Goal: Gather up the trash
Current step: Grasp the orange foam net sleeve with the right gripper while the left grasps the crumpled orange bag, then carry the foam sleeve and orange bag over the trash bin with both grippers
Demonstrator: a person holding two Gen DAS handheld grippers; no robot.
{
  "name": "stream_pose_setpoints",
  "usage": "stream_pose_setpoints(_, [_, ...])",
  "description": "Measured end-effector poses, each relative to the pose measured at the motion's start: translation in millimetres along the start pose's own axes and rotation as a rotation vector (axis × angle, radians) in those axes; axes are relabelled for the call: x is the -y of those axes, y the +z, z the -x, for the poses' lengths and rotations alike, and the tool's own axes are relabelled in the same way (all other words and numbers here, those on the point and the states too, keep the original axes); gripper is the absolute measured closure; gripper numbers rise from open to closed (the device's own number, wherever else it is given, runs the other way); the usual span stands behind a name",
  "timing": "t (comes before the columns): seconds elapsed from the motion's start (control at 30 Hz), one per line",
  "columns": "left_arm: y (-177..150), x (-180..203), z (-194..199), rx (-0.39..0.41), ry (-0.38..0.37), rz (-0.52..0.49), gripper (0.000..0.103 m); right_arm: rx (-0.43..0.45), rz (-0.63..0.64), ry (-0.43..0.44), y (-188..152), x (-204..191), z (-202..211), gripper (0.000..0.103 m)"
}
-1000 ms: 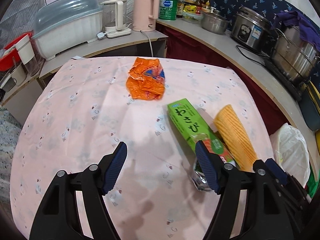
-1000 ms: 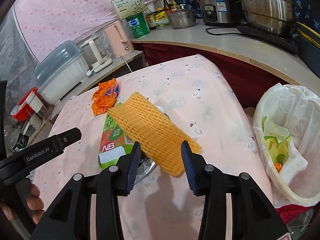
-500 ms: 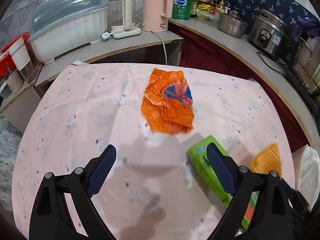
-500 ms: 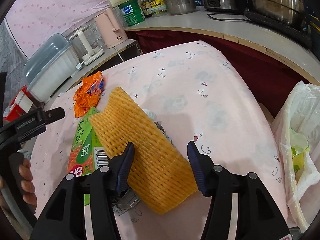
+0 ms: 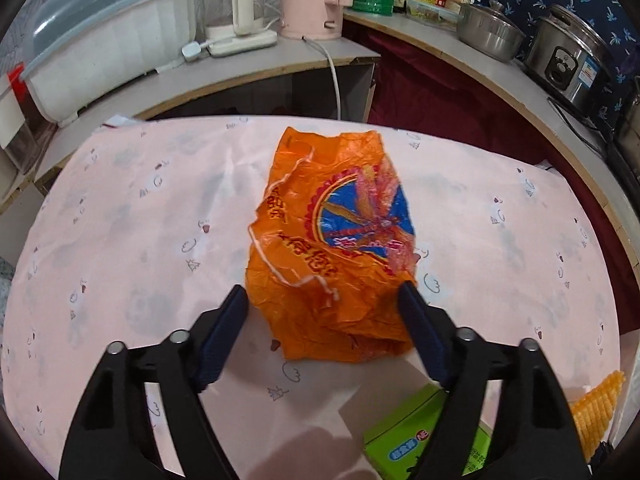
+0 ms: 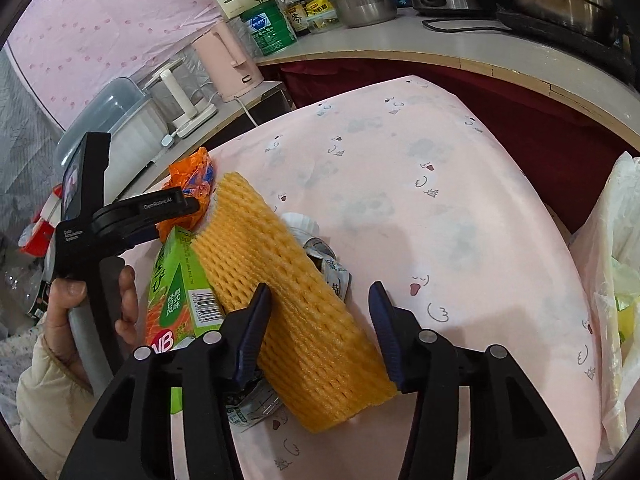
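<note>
Our left gripper [image 5: 324,308] is closing its jaws around the near end of the crumpled orange wrapper [image 5: 332,240], which lies between the pads on the pink tablecloth [image 5: 120,240]; we cannot tell whether the pads press it yet. Our right gripper [image 6: 320,312] is closing too, its jaws straddling the yellow foam net [image 6: 280,280], the left pad touching it, the right apart. The green carton [image 6: 180,292] lies just beside the net, and the white trash bag [image 6: 612,280] hangs off the table's right edge.
</note>
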State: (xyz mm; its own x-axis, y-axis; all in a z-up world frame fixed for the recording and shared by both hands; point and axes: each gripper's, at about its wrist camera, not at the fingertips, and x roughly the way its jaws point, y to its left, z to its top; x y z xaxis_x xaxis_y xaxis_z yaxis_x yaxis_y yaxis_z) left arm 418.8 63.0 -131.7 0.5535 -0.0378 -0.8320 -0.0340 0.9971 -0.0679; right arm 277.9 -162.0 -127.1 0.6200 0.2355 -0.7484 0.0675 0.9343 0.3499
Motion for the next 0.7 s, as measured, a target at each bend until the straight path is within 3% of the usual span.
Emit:
stream_pose_setpoints(0.07, [-1.4,1.9,3.1,0.002,-0.018,-0.003,0.052,0.001,0.018,0.005,0.2,-4.3,1.4,0.07])
stream_pose_setpoints(0.17, [-4.4,3.8,10.3,0.0,-0.044,0.004,0.071,0.011,0.054,-0.026,-0.5,-11.7,3.9,0.075])
stream_pose_setpoints(0.27, [-9.4,6.3,20.6,0.001,-0.05,0.005,0.08,0.012,0.053,-0.029,-1.8,-12.4,8.2,0.084])
stream_pose_setpoints(0.37, [-17.3,8.6,32.4,-0.001,-0.05,0.007,0.083,0.009,0.046,-0.028,-3.4,-11.6,15.4,0.091])
stream_pose_setpoints(0.7, [-42.5,19.0,93.4,0.035,-0.065,0.011,0.085,0.102,0.036,-0.033,-11.3,-11.5,72.7,0.092])
